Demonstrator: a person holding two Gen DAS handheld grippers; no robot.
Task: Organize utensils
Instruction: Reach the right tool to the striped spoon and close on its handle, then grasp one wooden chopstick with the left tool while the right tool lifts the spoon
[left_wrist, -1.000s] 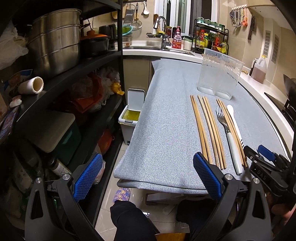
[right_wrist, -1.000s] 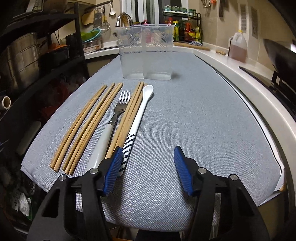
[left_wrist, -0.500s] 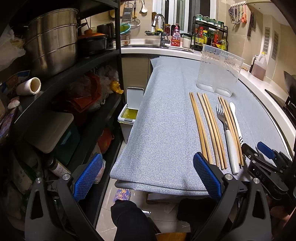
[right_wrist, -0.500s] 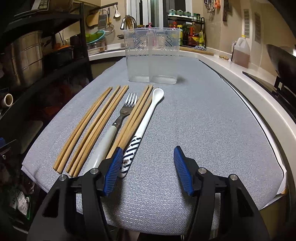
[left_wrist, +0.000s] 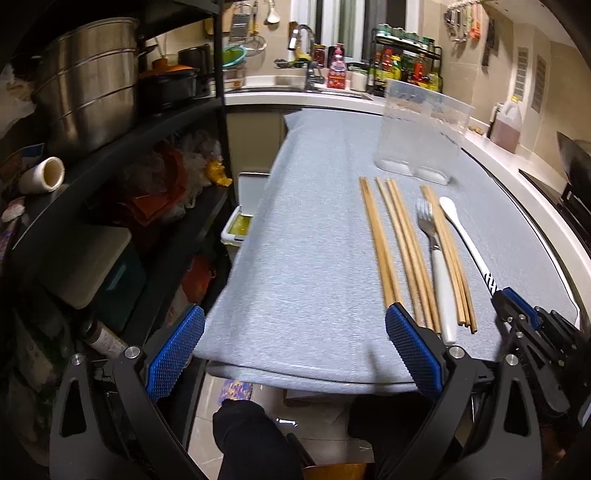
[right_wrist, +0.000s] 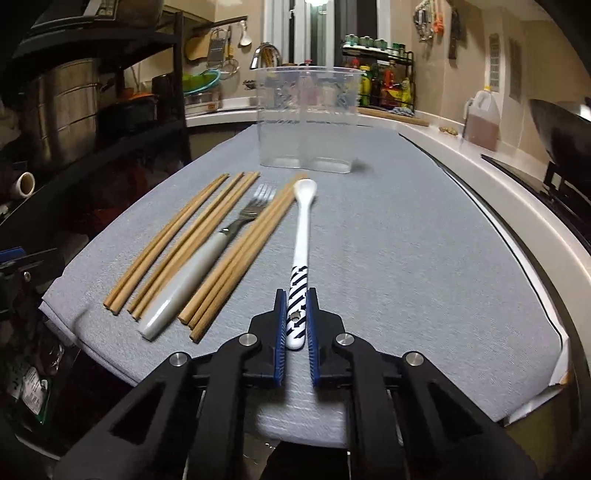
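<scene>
A white spoon (right_wrist: 303, 229) with a black-striped handle lies on the grey cloth (right_wrist: 406, 240). My right gripper (right_wrist: 296, 306) is shut on its striped handle end. To its left lie several wooden chopsticks (right_wrist: 236, 254) and a white-handled fork (right_wrist: 207, 266). A clear plastic utensil holder (right_wrist: 308, 118) stands upright beyond them. In the left wrist view my left gripper (left_wrist: 291, 332) is open and empty at the cloth's near edge, left of the chopsticks (left_wrist: 388, 243), fork (left_wrist: 439, 266) and spoon (left_wrist: 465, 240). The right gripper (left_wrist: 517, 314) shows at the right.
A black shelf rack (left_wrist: 110, 147) with steel pots (left_wrist: 88, 81) stands left of the table. A small white bin (left_wrist: 240, 221) sits on the floor beside it. A wok (right_wrist: 565, 129) and an oil jug (right_wrist: 482, 118) stand on the counter at the right. The sink (left_wrist: 306, 77) is behind.
My right gripper has closed on the spoon's striped handle and swung the spoon away from the chopsticks. The left gripper has shifted slightly forward over the cloth's edge.
</scene>
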